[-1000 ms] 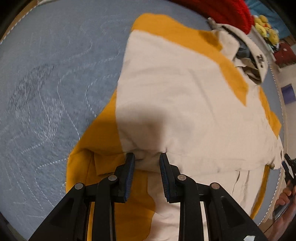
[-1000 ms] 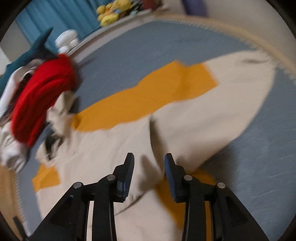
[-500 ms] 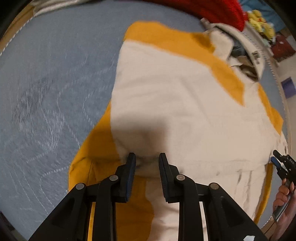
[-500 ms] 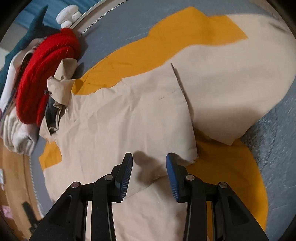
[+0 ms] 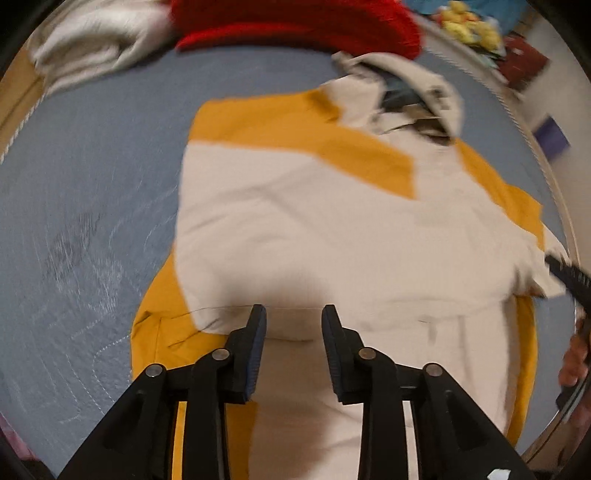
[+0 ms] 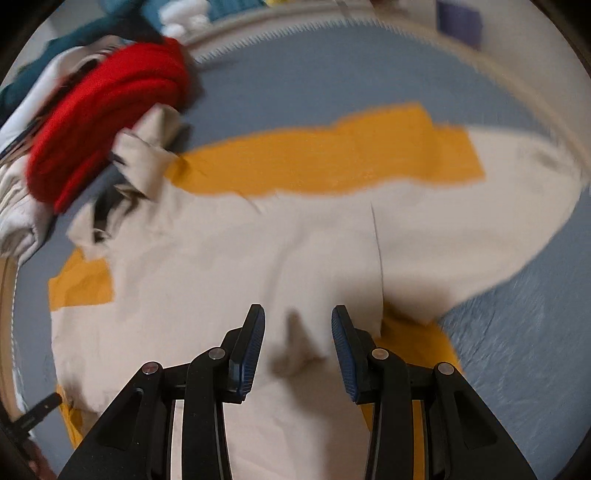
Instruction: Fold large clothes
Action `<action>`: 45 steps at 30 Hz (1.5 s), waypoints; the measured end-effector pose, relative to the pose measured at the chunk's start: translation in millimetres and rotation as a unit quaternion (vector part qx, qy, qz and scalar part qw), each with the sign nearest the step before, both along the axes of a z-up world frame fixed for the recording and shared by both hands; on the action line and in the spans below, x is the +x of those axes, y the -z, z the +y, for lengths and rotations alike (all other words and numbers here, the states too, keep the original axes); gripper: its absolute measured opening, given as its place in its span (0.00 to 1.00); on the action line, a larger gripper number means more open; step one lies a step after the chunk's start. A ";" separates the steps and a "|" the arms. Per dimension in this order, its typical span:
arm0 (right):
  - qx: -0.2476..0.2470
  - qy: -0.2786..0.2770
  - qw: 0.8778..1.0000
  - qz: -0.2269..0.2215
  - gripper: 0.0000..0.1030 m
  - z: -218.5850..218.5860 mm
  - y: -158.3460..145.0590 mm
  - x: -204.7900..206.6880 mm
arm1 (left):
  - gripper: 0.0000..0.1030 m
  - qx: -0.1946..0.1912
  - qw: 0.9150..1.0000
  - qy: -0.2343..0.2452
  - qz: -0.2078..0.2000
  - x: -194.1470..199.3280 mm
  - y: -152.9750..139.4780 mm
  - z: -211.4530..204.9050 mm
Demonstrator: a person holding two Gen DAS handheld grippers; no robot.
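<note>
A large beige and yellow jacket (image 5: 332, 229) lies spread on the blue quilted bed cover (image 5: 92, 184), its sleeves folded in over the body and its collar (image 5: 410, 88) at the far end. My left gripper (image 5: 293, 321) is open and empty, hovering just above the jacket's lower part. In the right wrist view the same jacket (image 6: 258, 258) lies flat, and my right gripper (image 6: 297, 325) is open and empty above its folded-in panel. The right gripper also shows at the right edge of the left wrist view (image 5: 569, 277).
A red knit garment (image 6: 107, 122) and a pale bundle (image 5: 92, 48) lie piled at the collar end of the bed. The bed's piped edge (image 6: 277, 37) curves along the far side. Yellow plush toys (image 5: 469, 26) and a purple object (image 5: 552, 134) lie beyond it.
Both grippers have drawn back and risen from the jacket, so more of it shows. A beige panel now lies folded flat over the body. Both stay open.
</note>
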State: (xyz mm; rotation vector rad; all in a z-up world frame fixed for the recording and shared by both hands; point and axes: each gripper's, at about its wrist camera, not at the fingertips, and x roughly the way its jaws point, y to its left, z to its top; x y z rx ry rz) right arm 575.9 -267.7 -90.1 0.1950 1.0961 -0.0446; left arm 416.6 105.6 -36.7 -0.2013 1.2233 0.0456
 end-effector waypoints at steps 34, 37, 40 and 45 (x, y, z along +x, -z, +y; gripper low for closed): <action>-0.115 -0.042 0.988 -0.091 0.38 -38.6 -86.9 -63.9 | 0.31 0.016 0.993 0.048 -0.104 -1.6 -50.3 -98.0; -0.119 -0.029 0.990 -0.076 0.38 -58.1 -74.7 -60.1 | 0.31 0.019 0.993 0.051 -0.103 0.6 -47.6 -101.7; -0.118 -0.016 0.991 -0.065 0.38 -73.9 -66.2 -58.7 | 0.31 0.020 0.993 0.053 -0.100 2.0 -44.8 -104.2; -0.116 -0.006 0.992 -0.056 0.38 -89.1 -58.4 -56.8 | 0.31 0.024 0.993 0.058 -0.099 1.8 -42.2 -106.7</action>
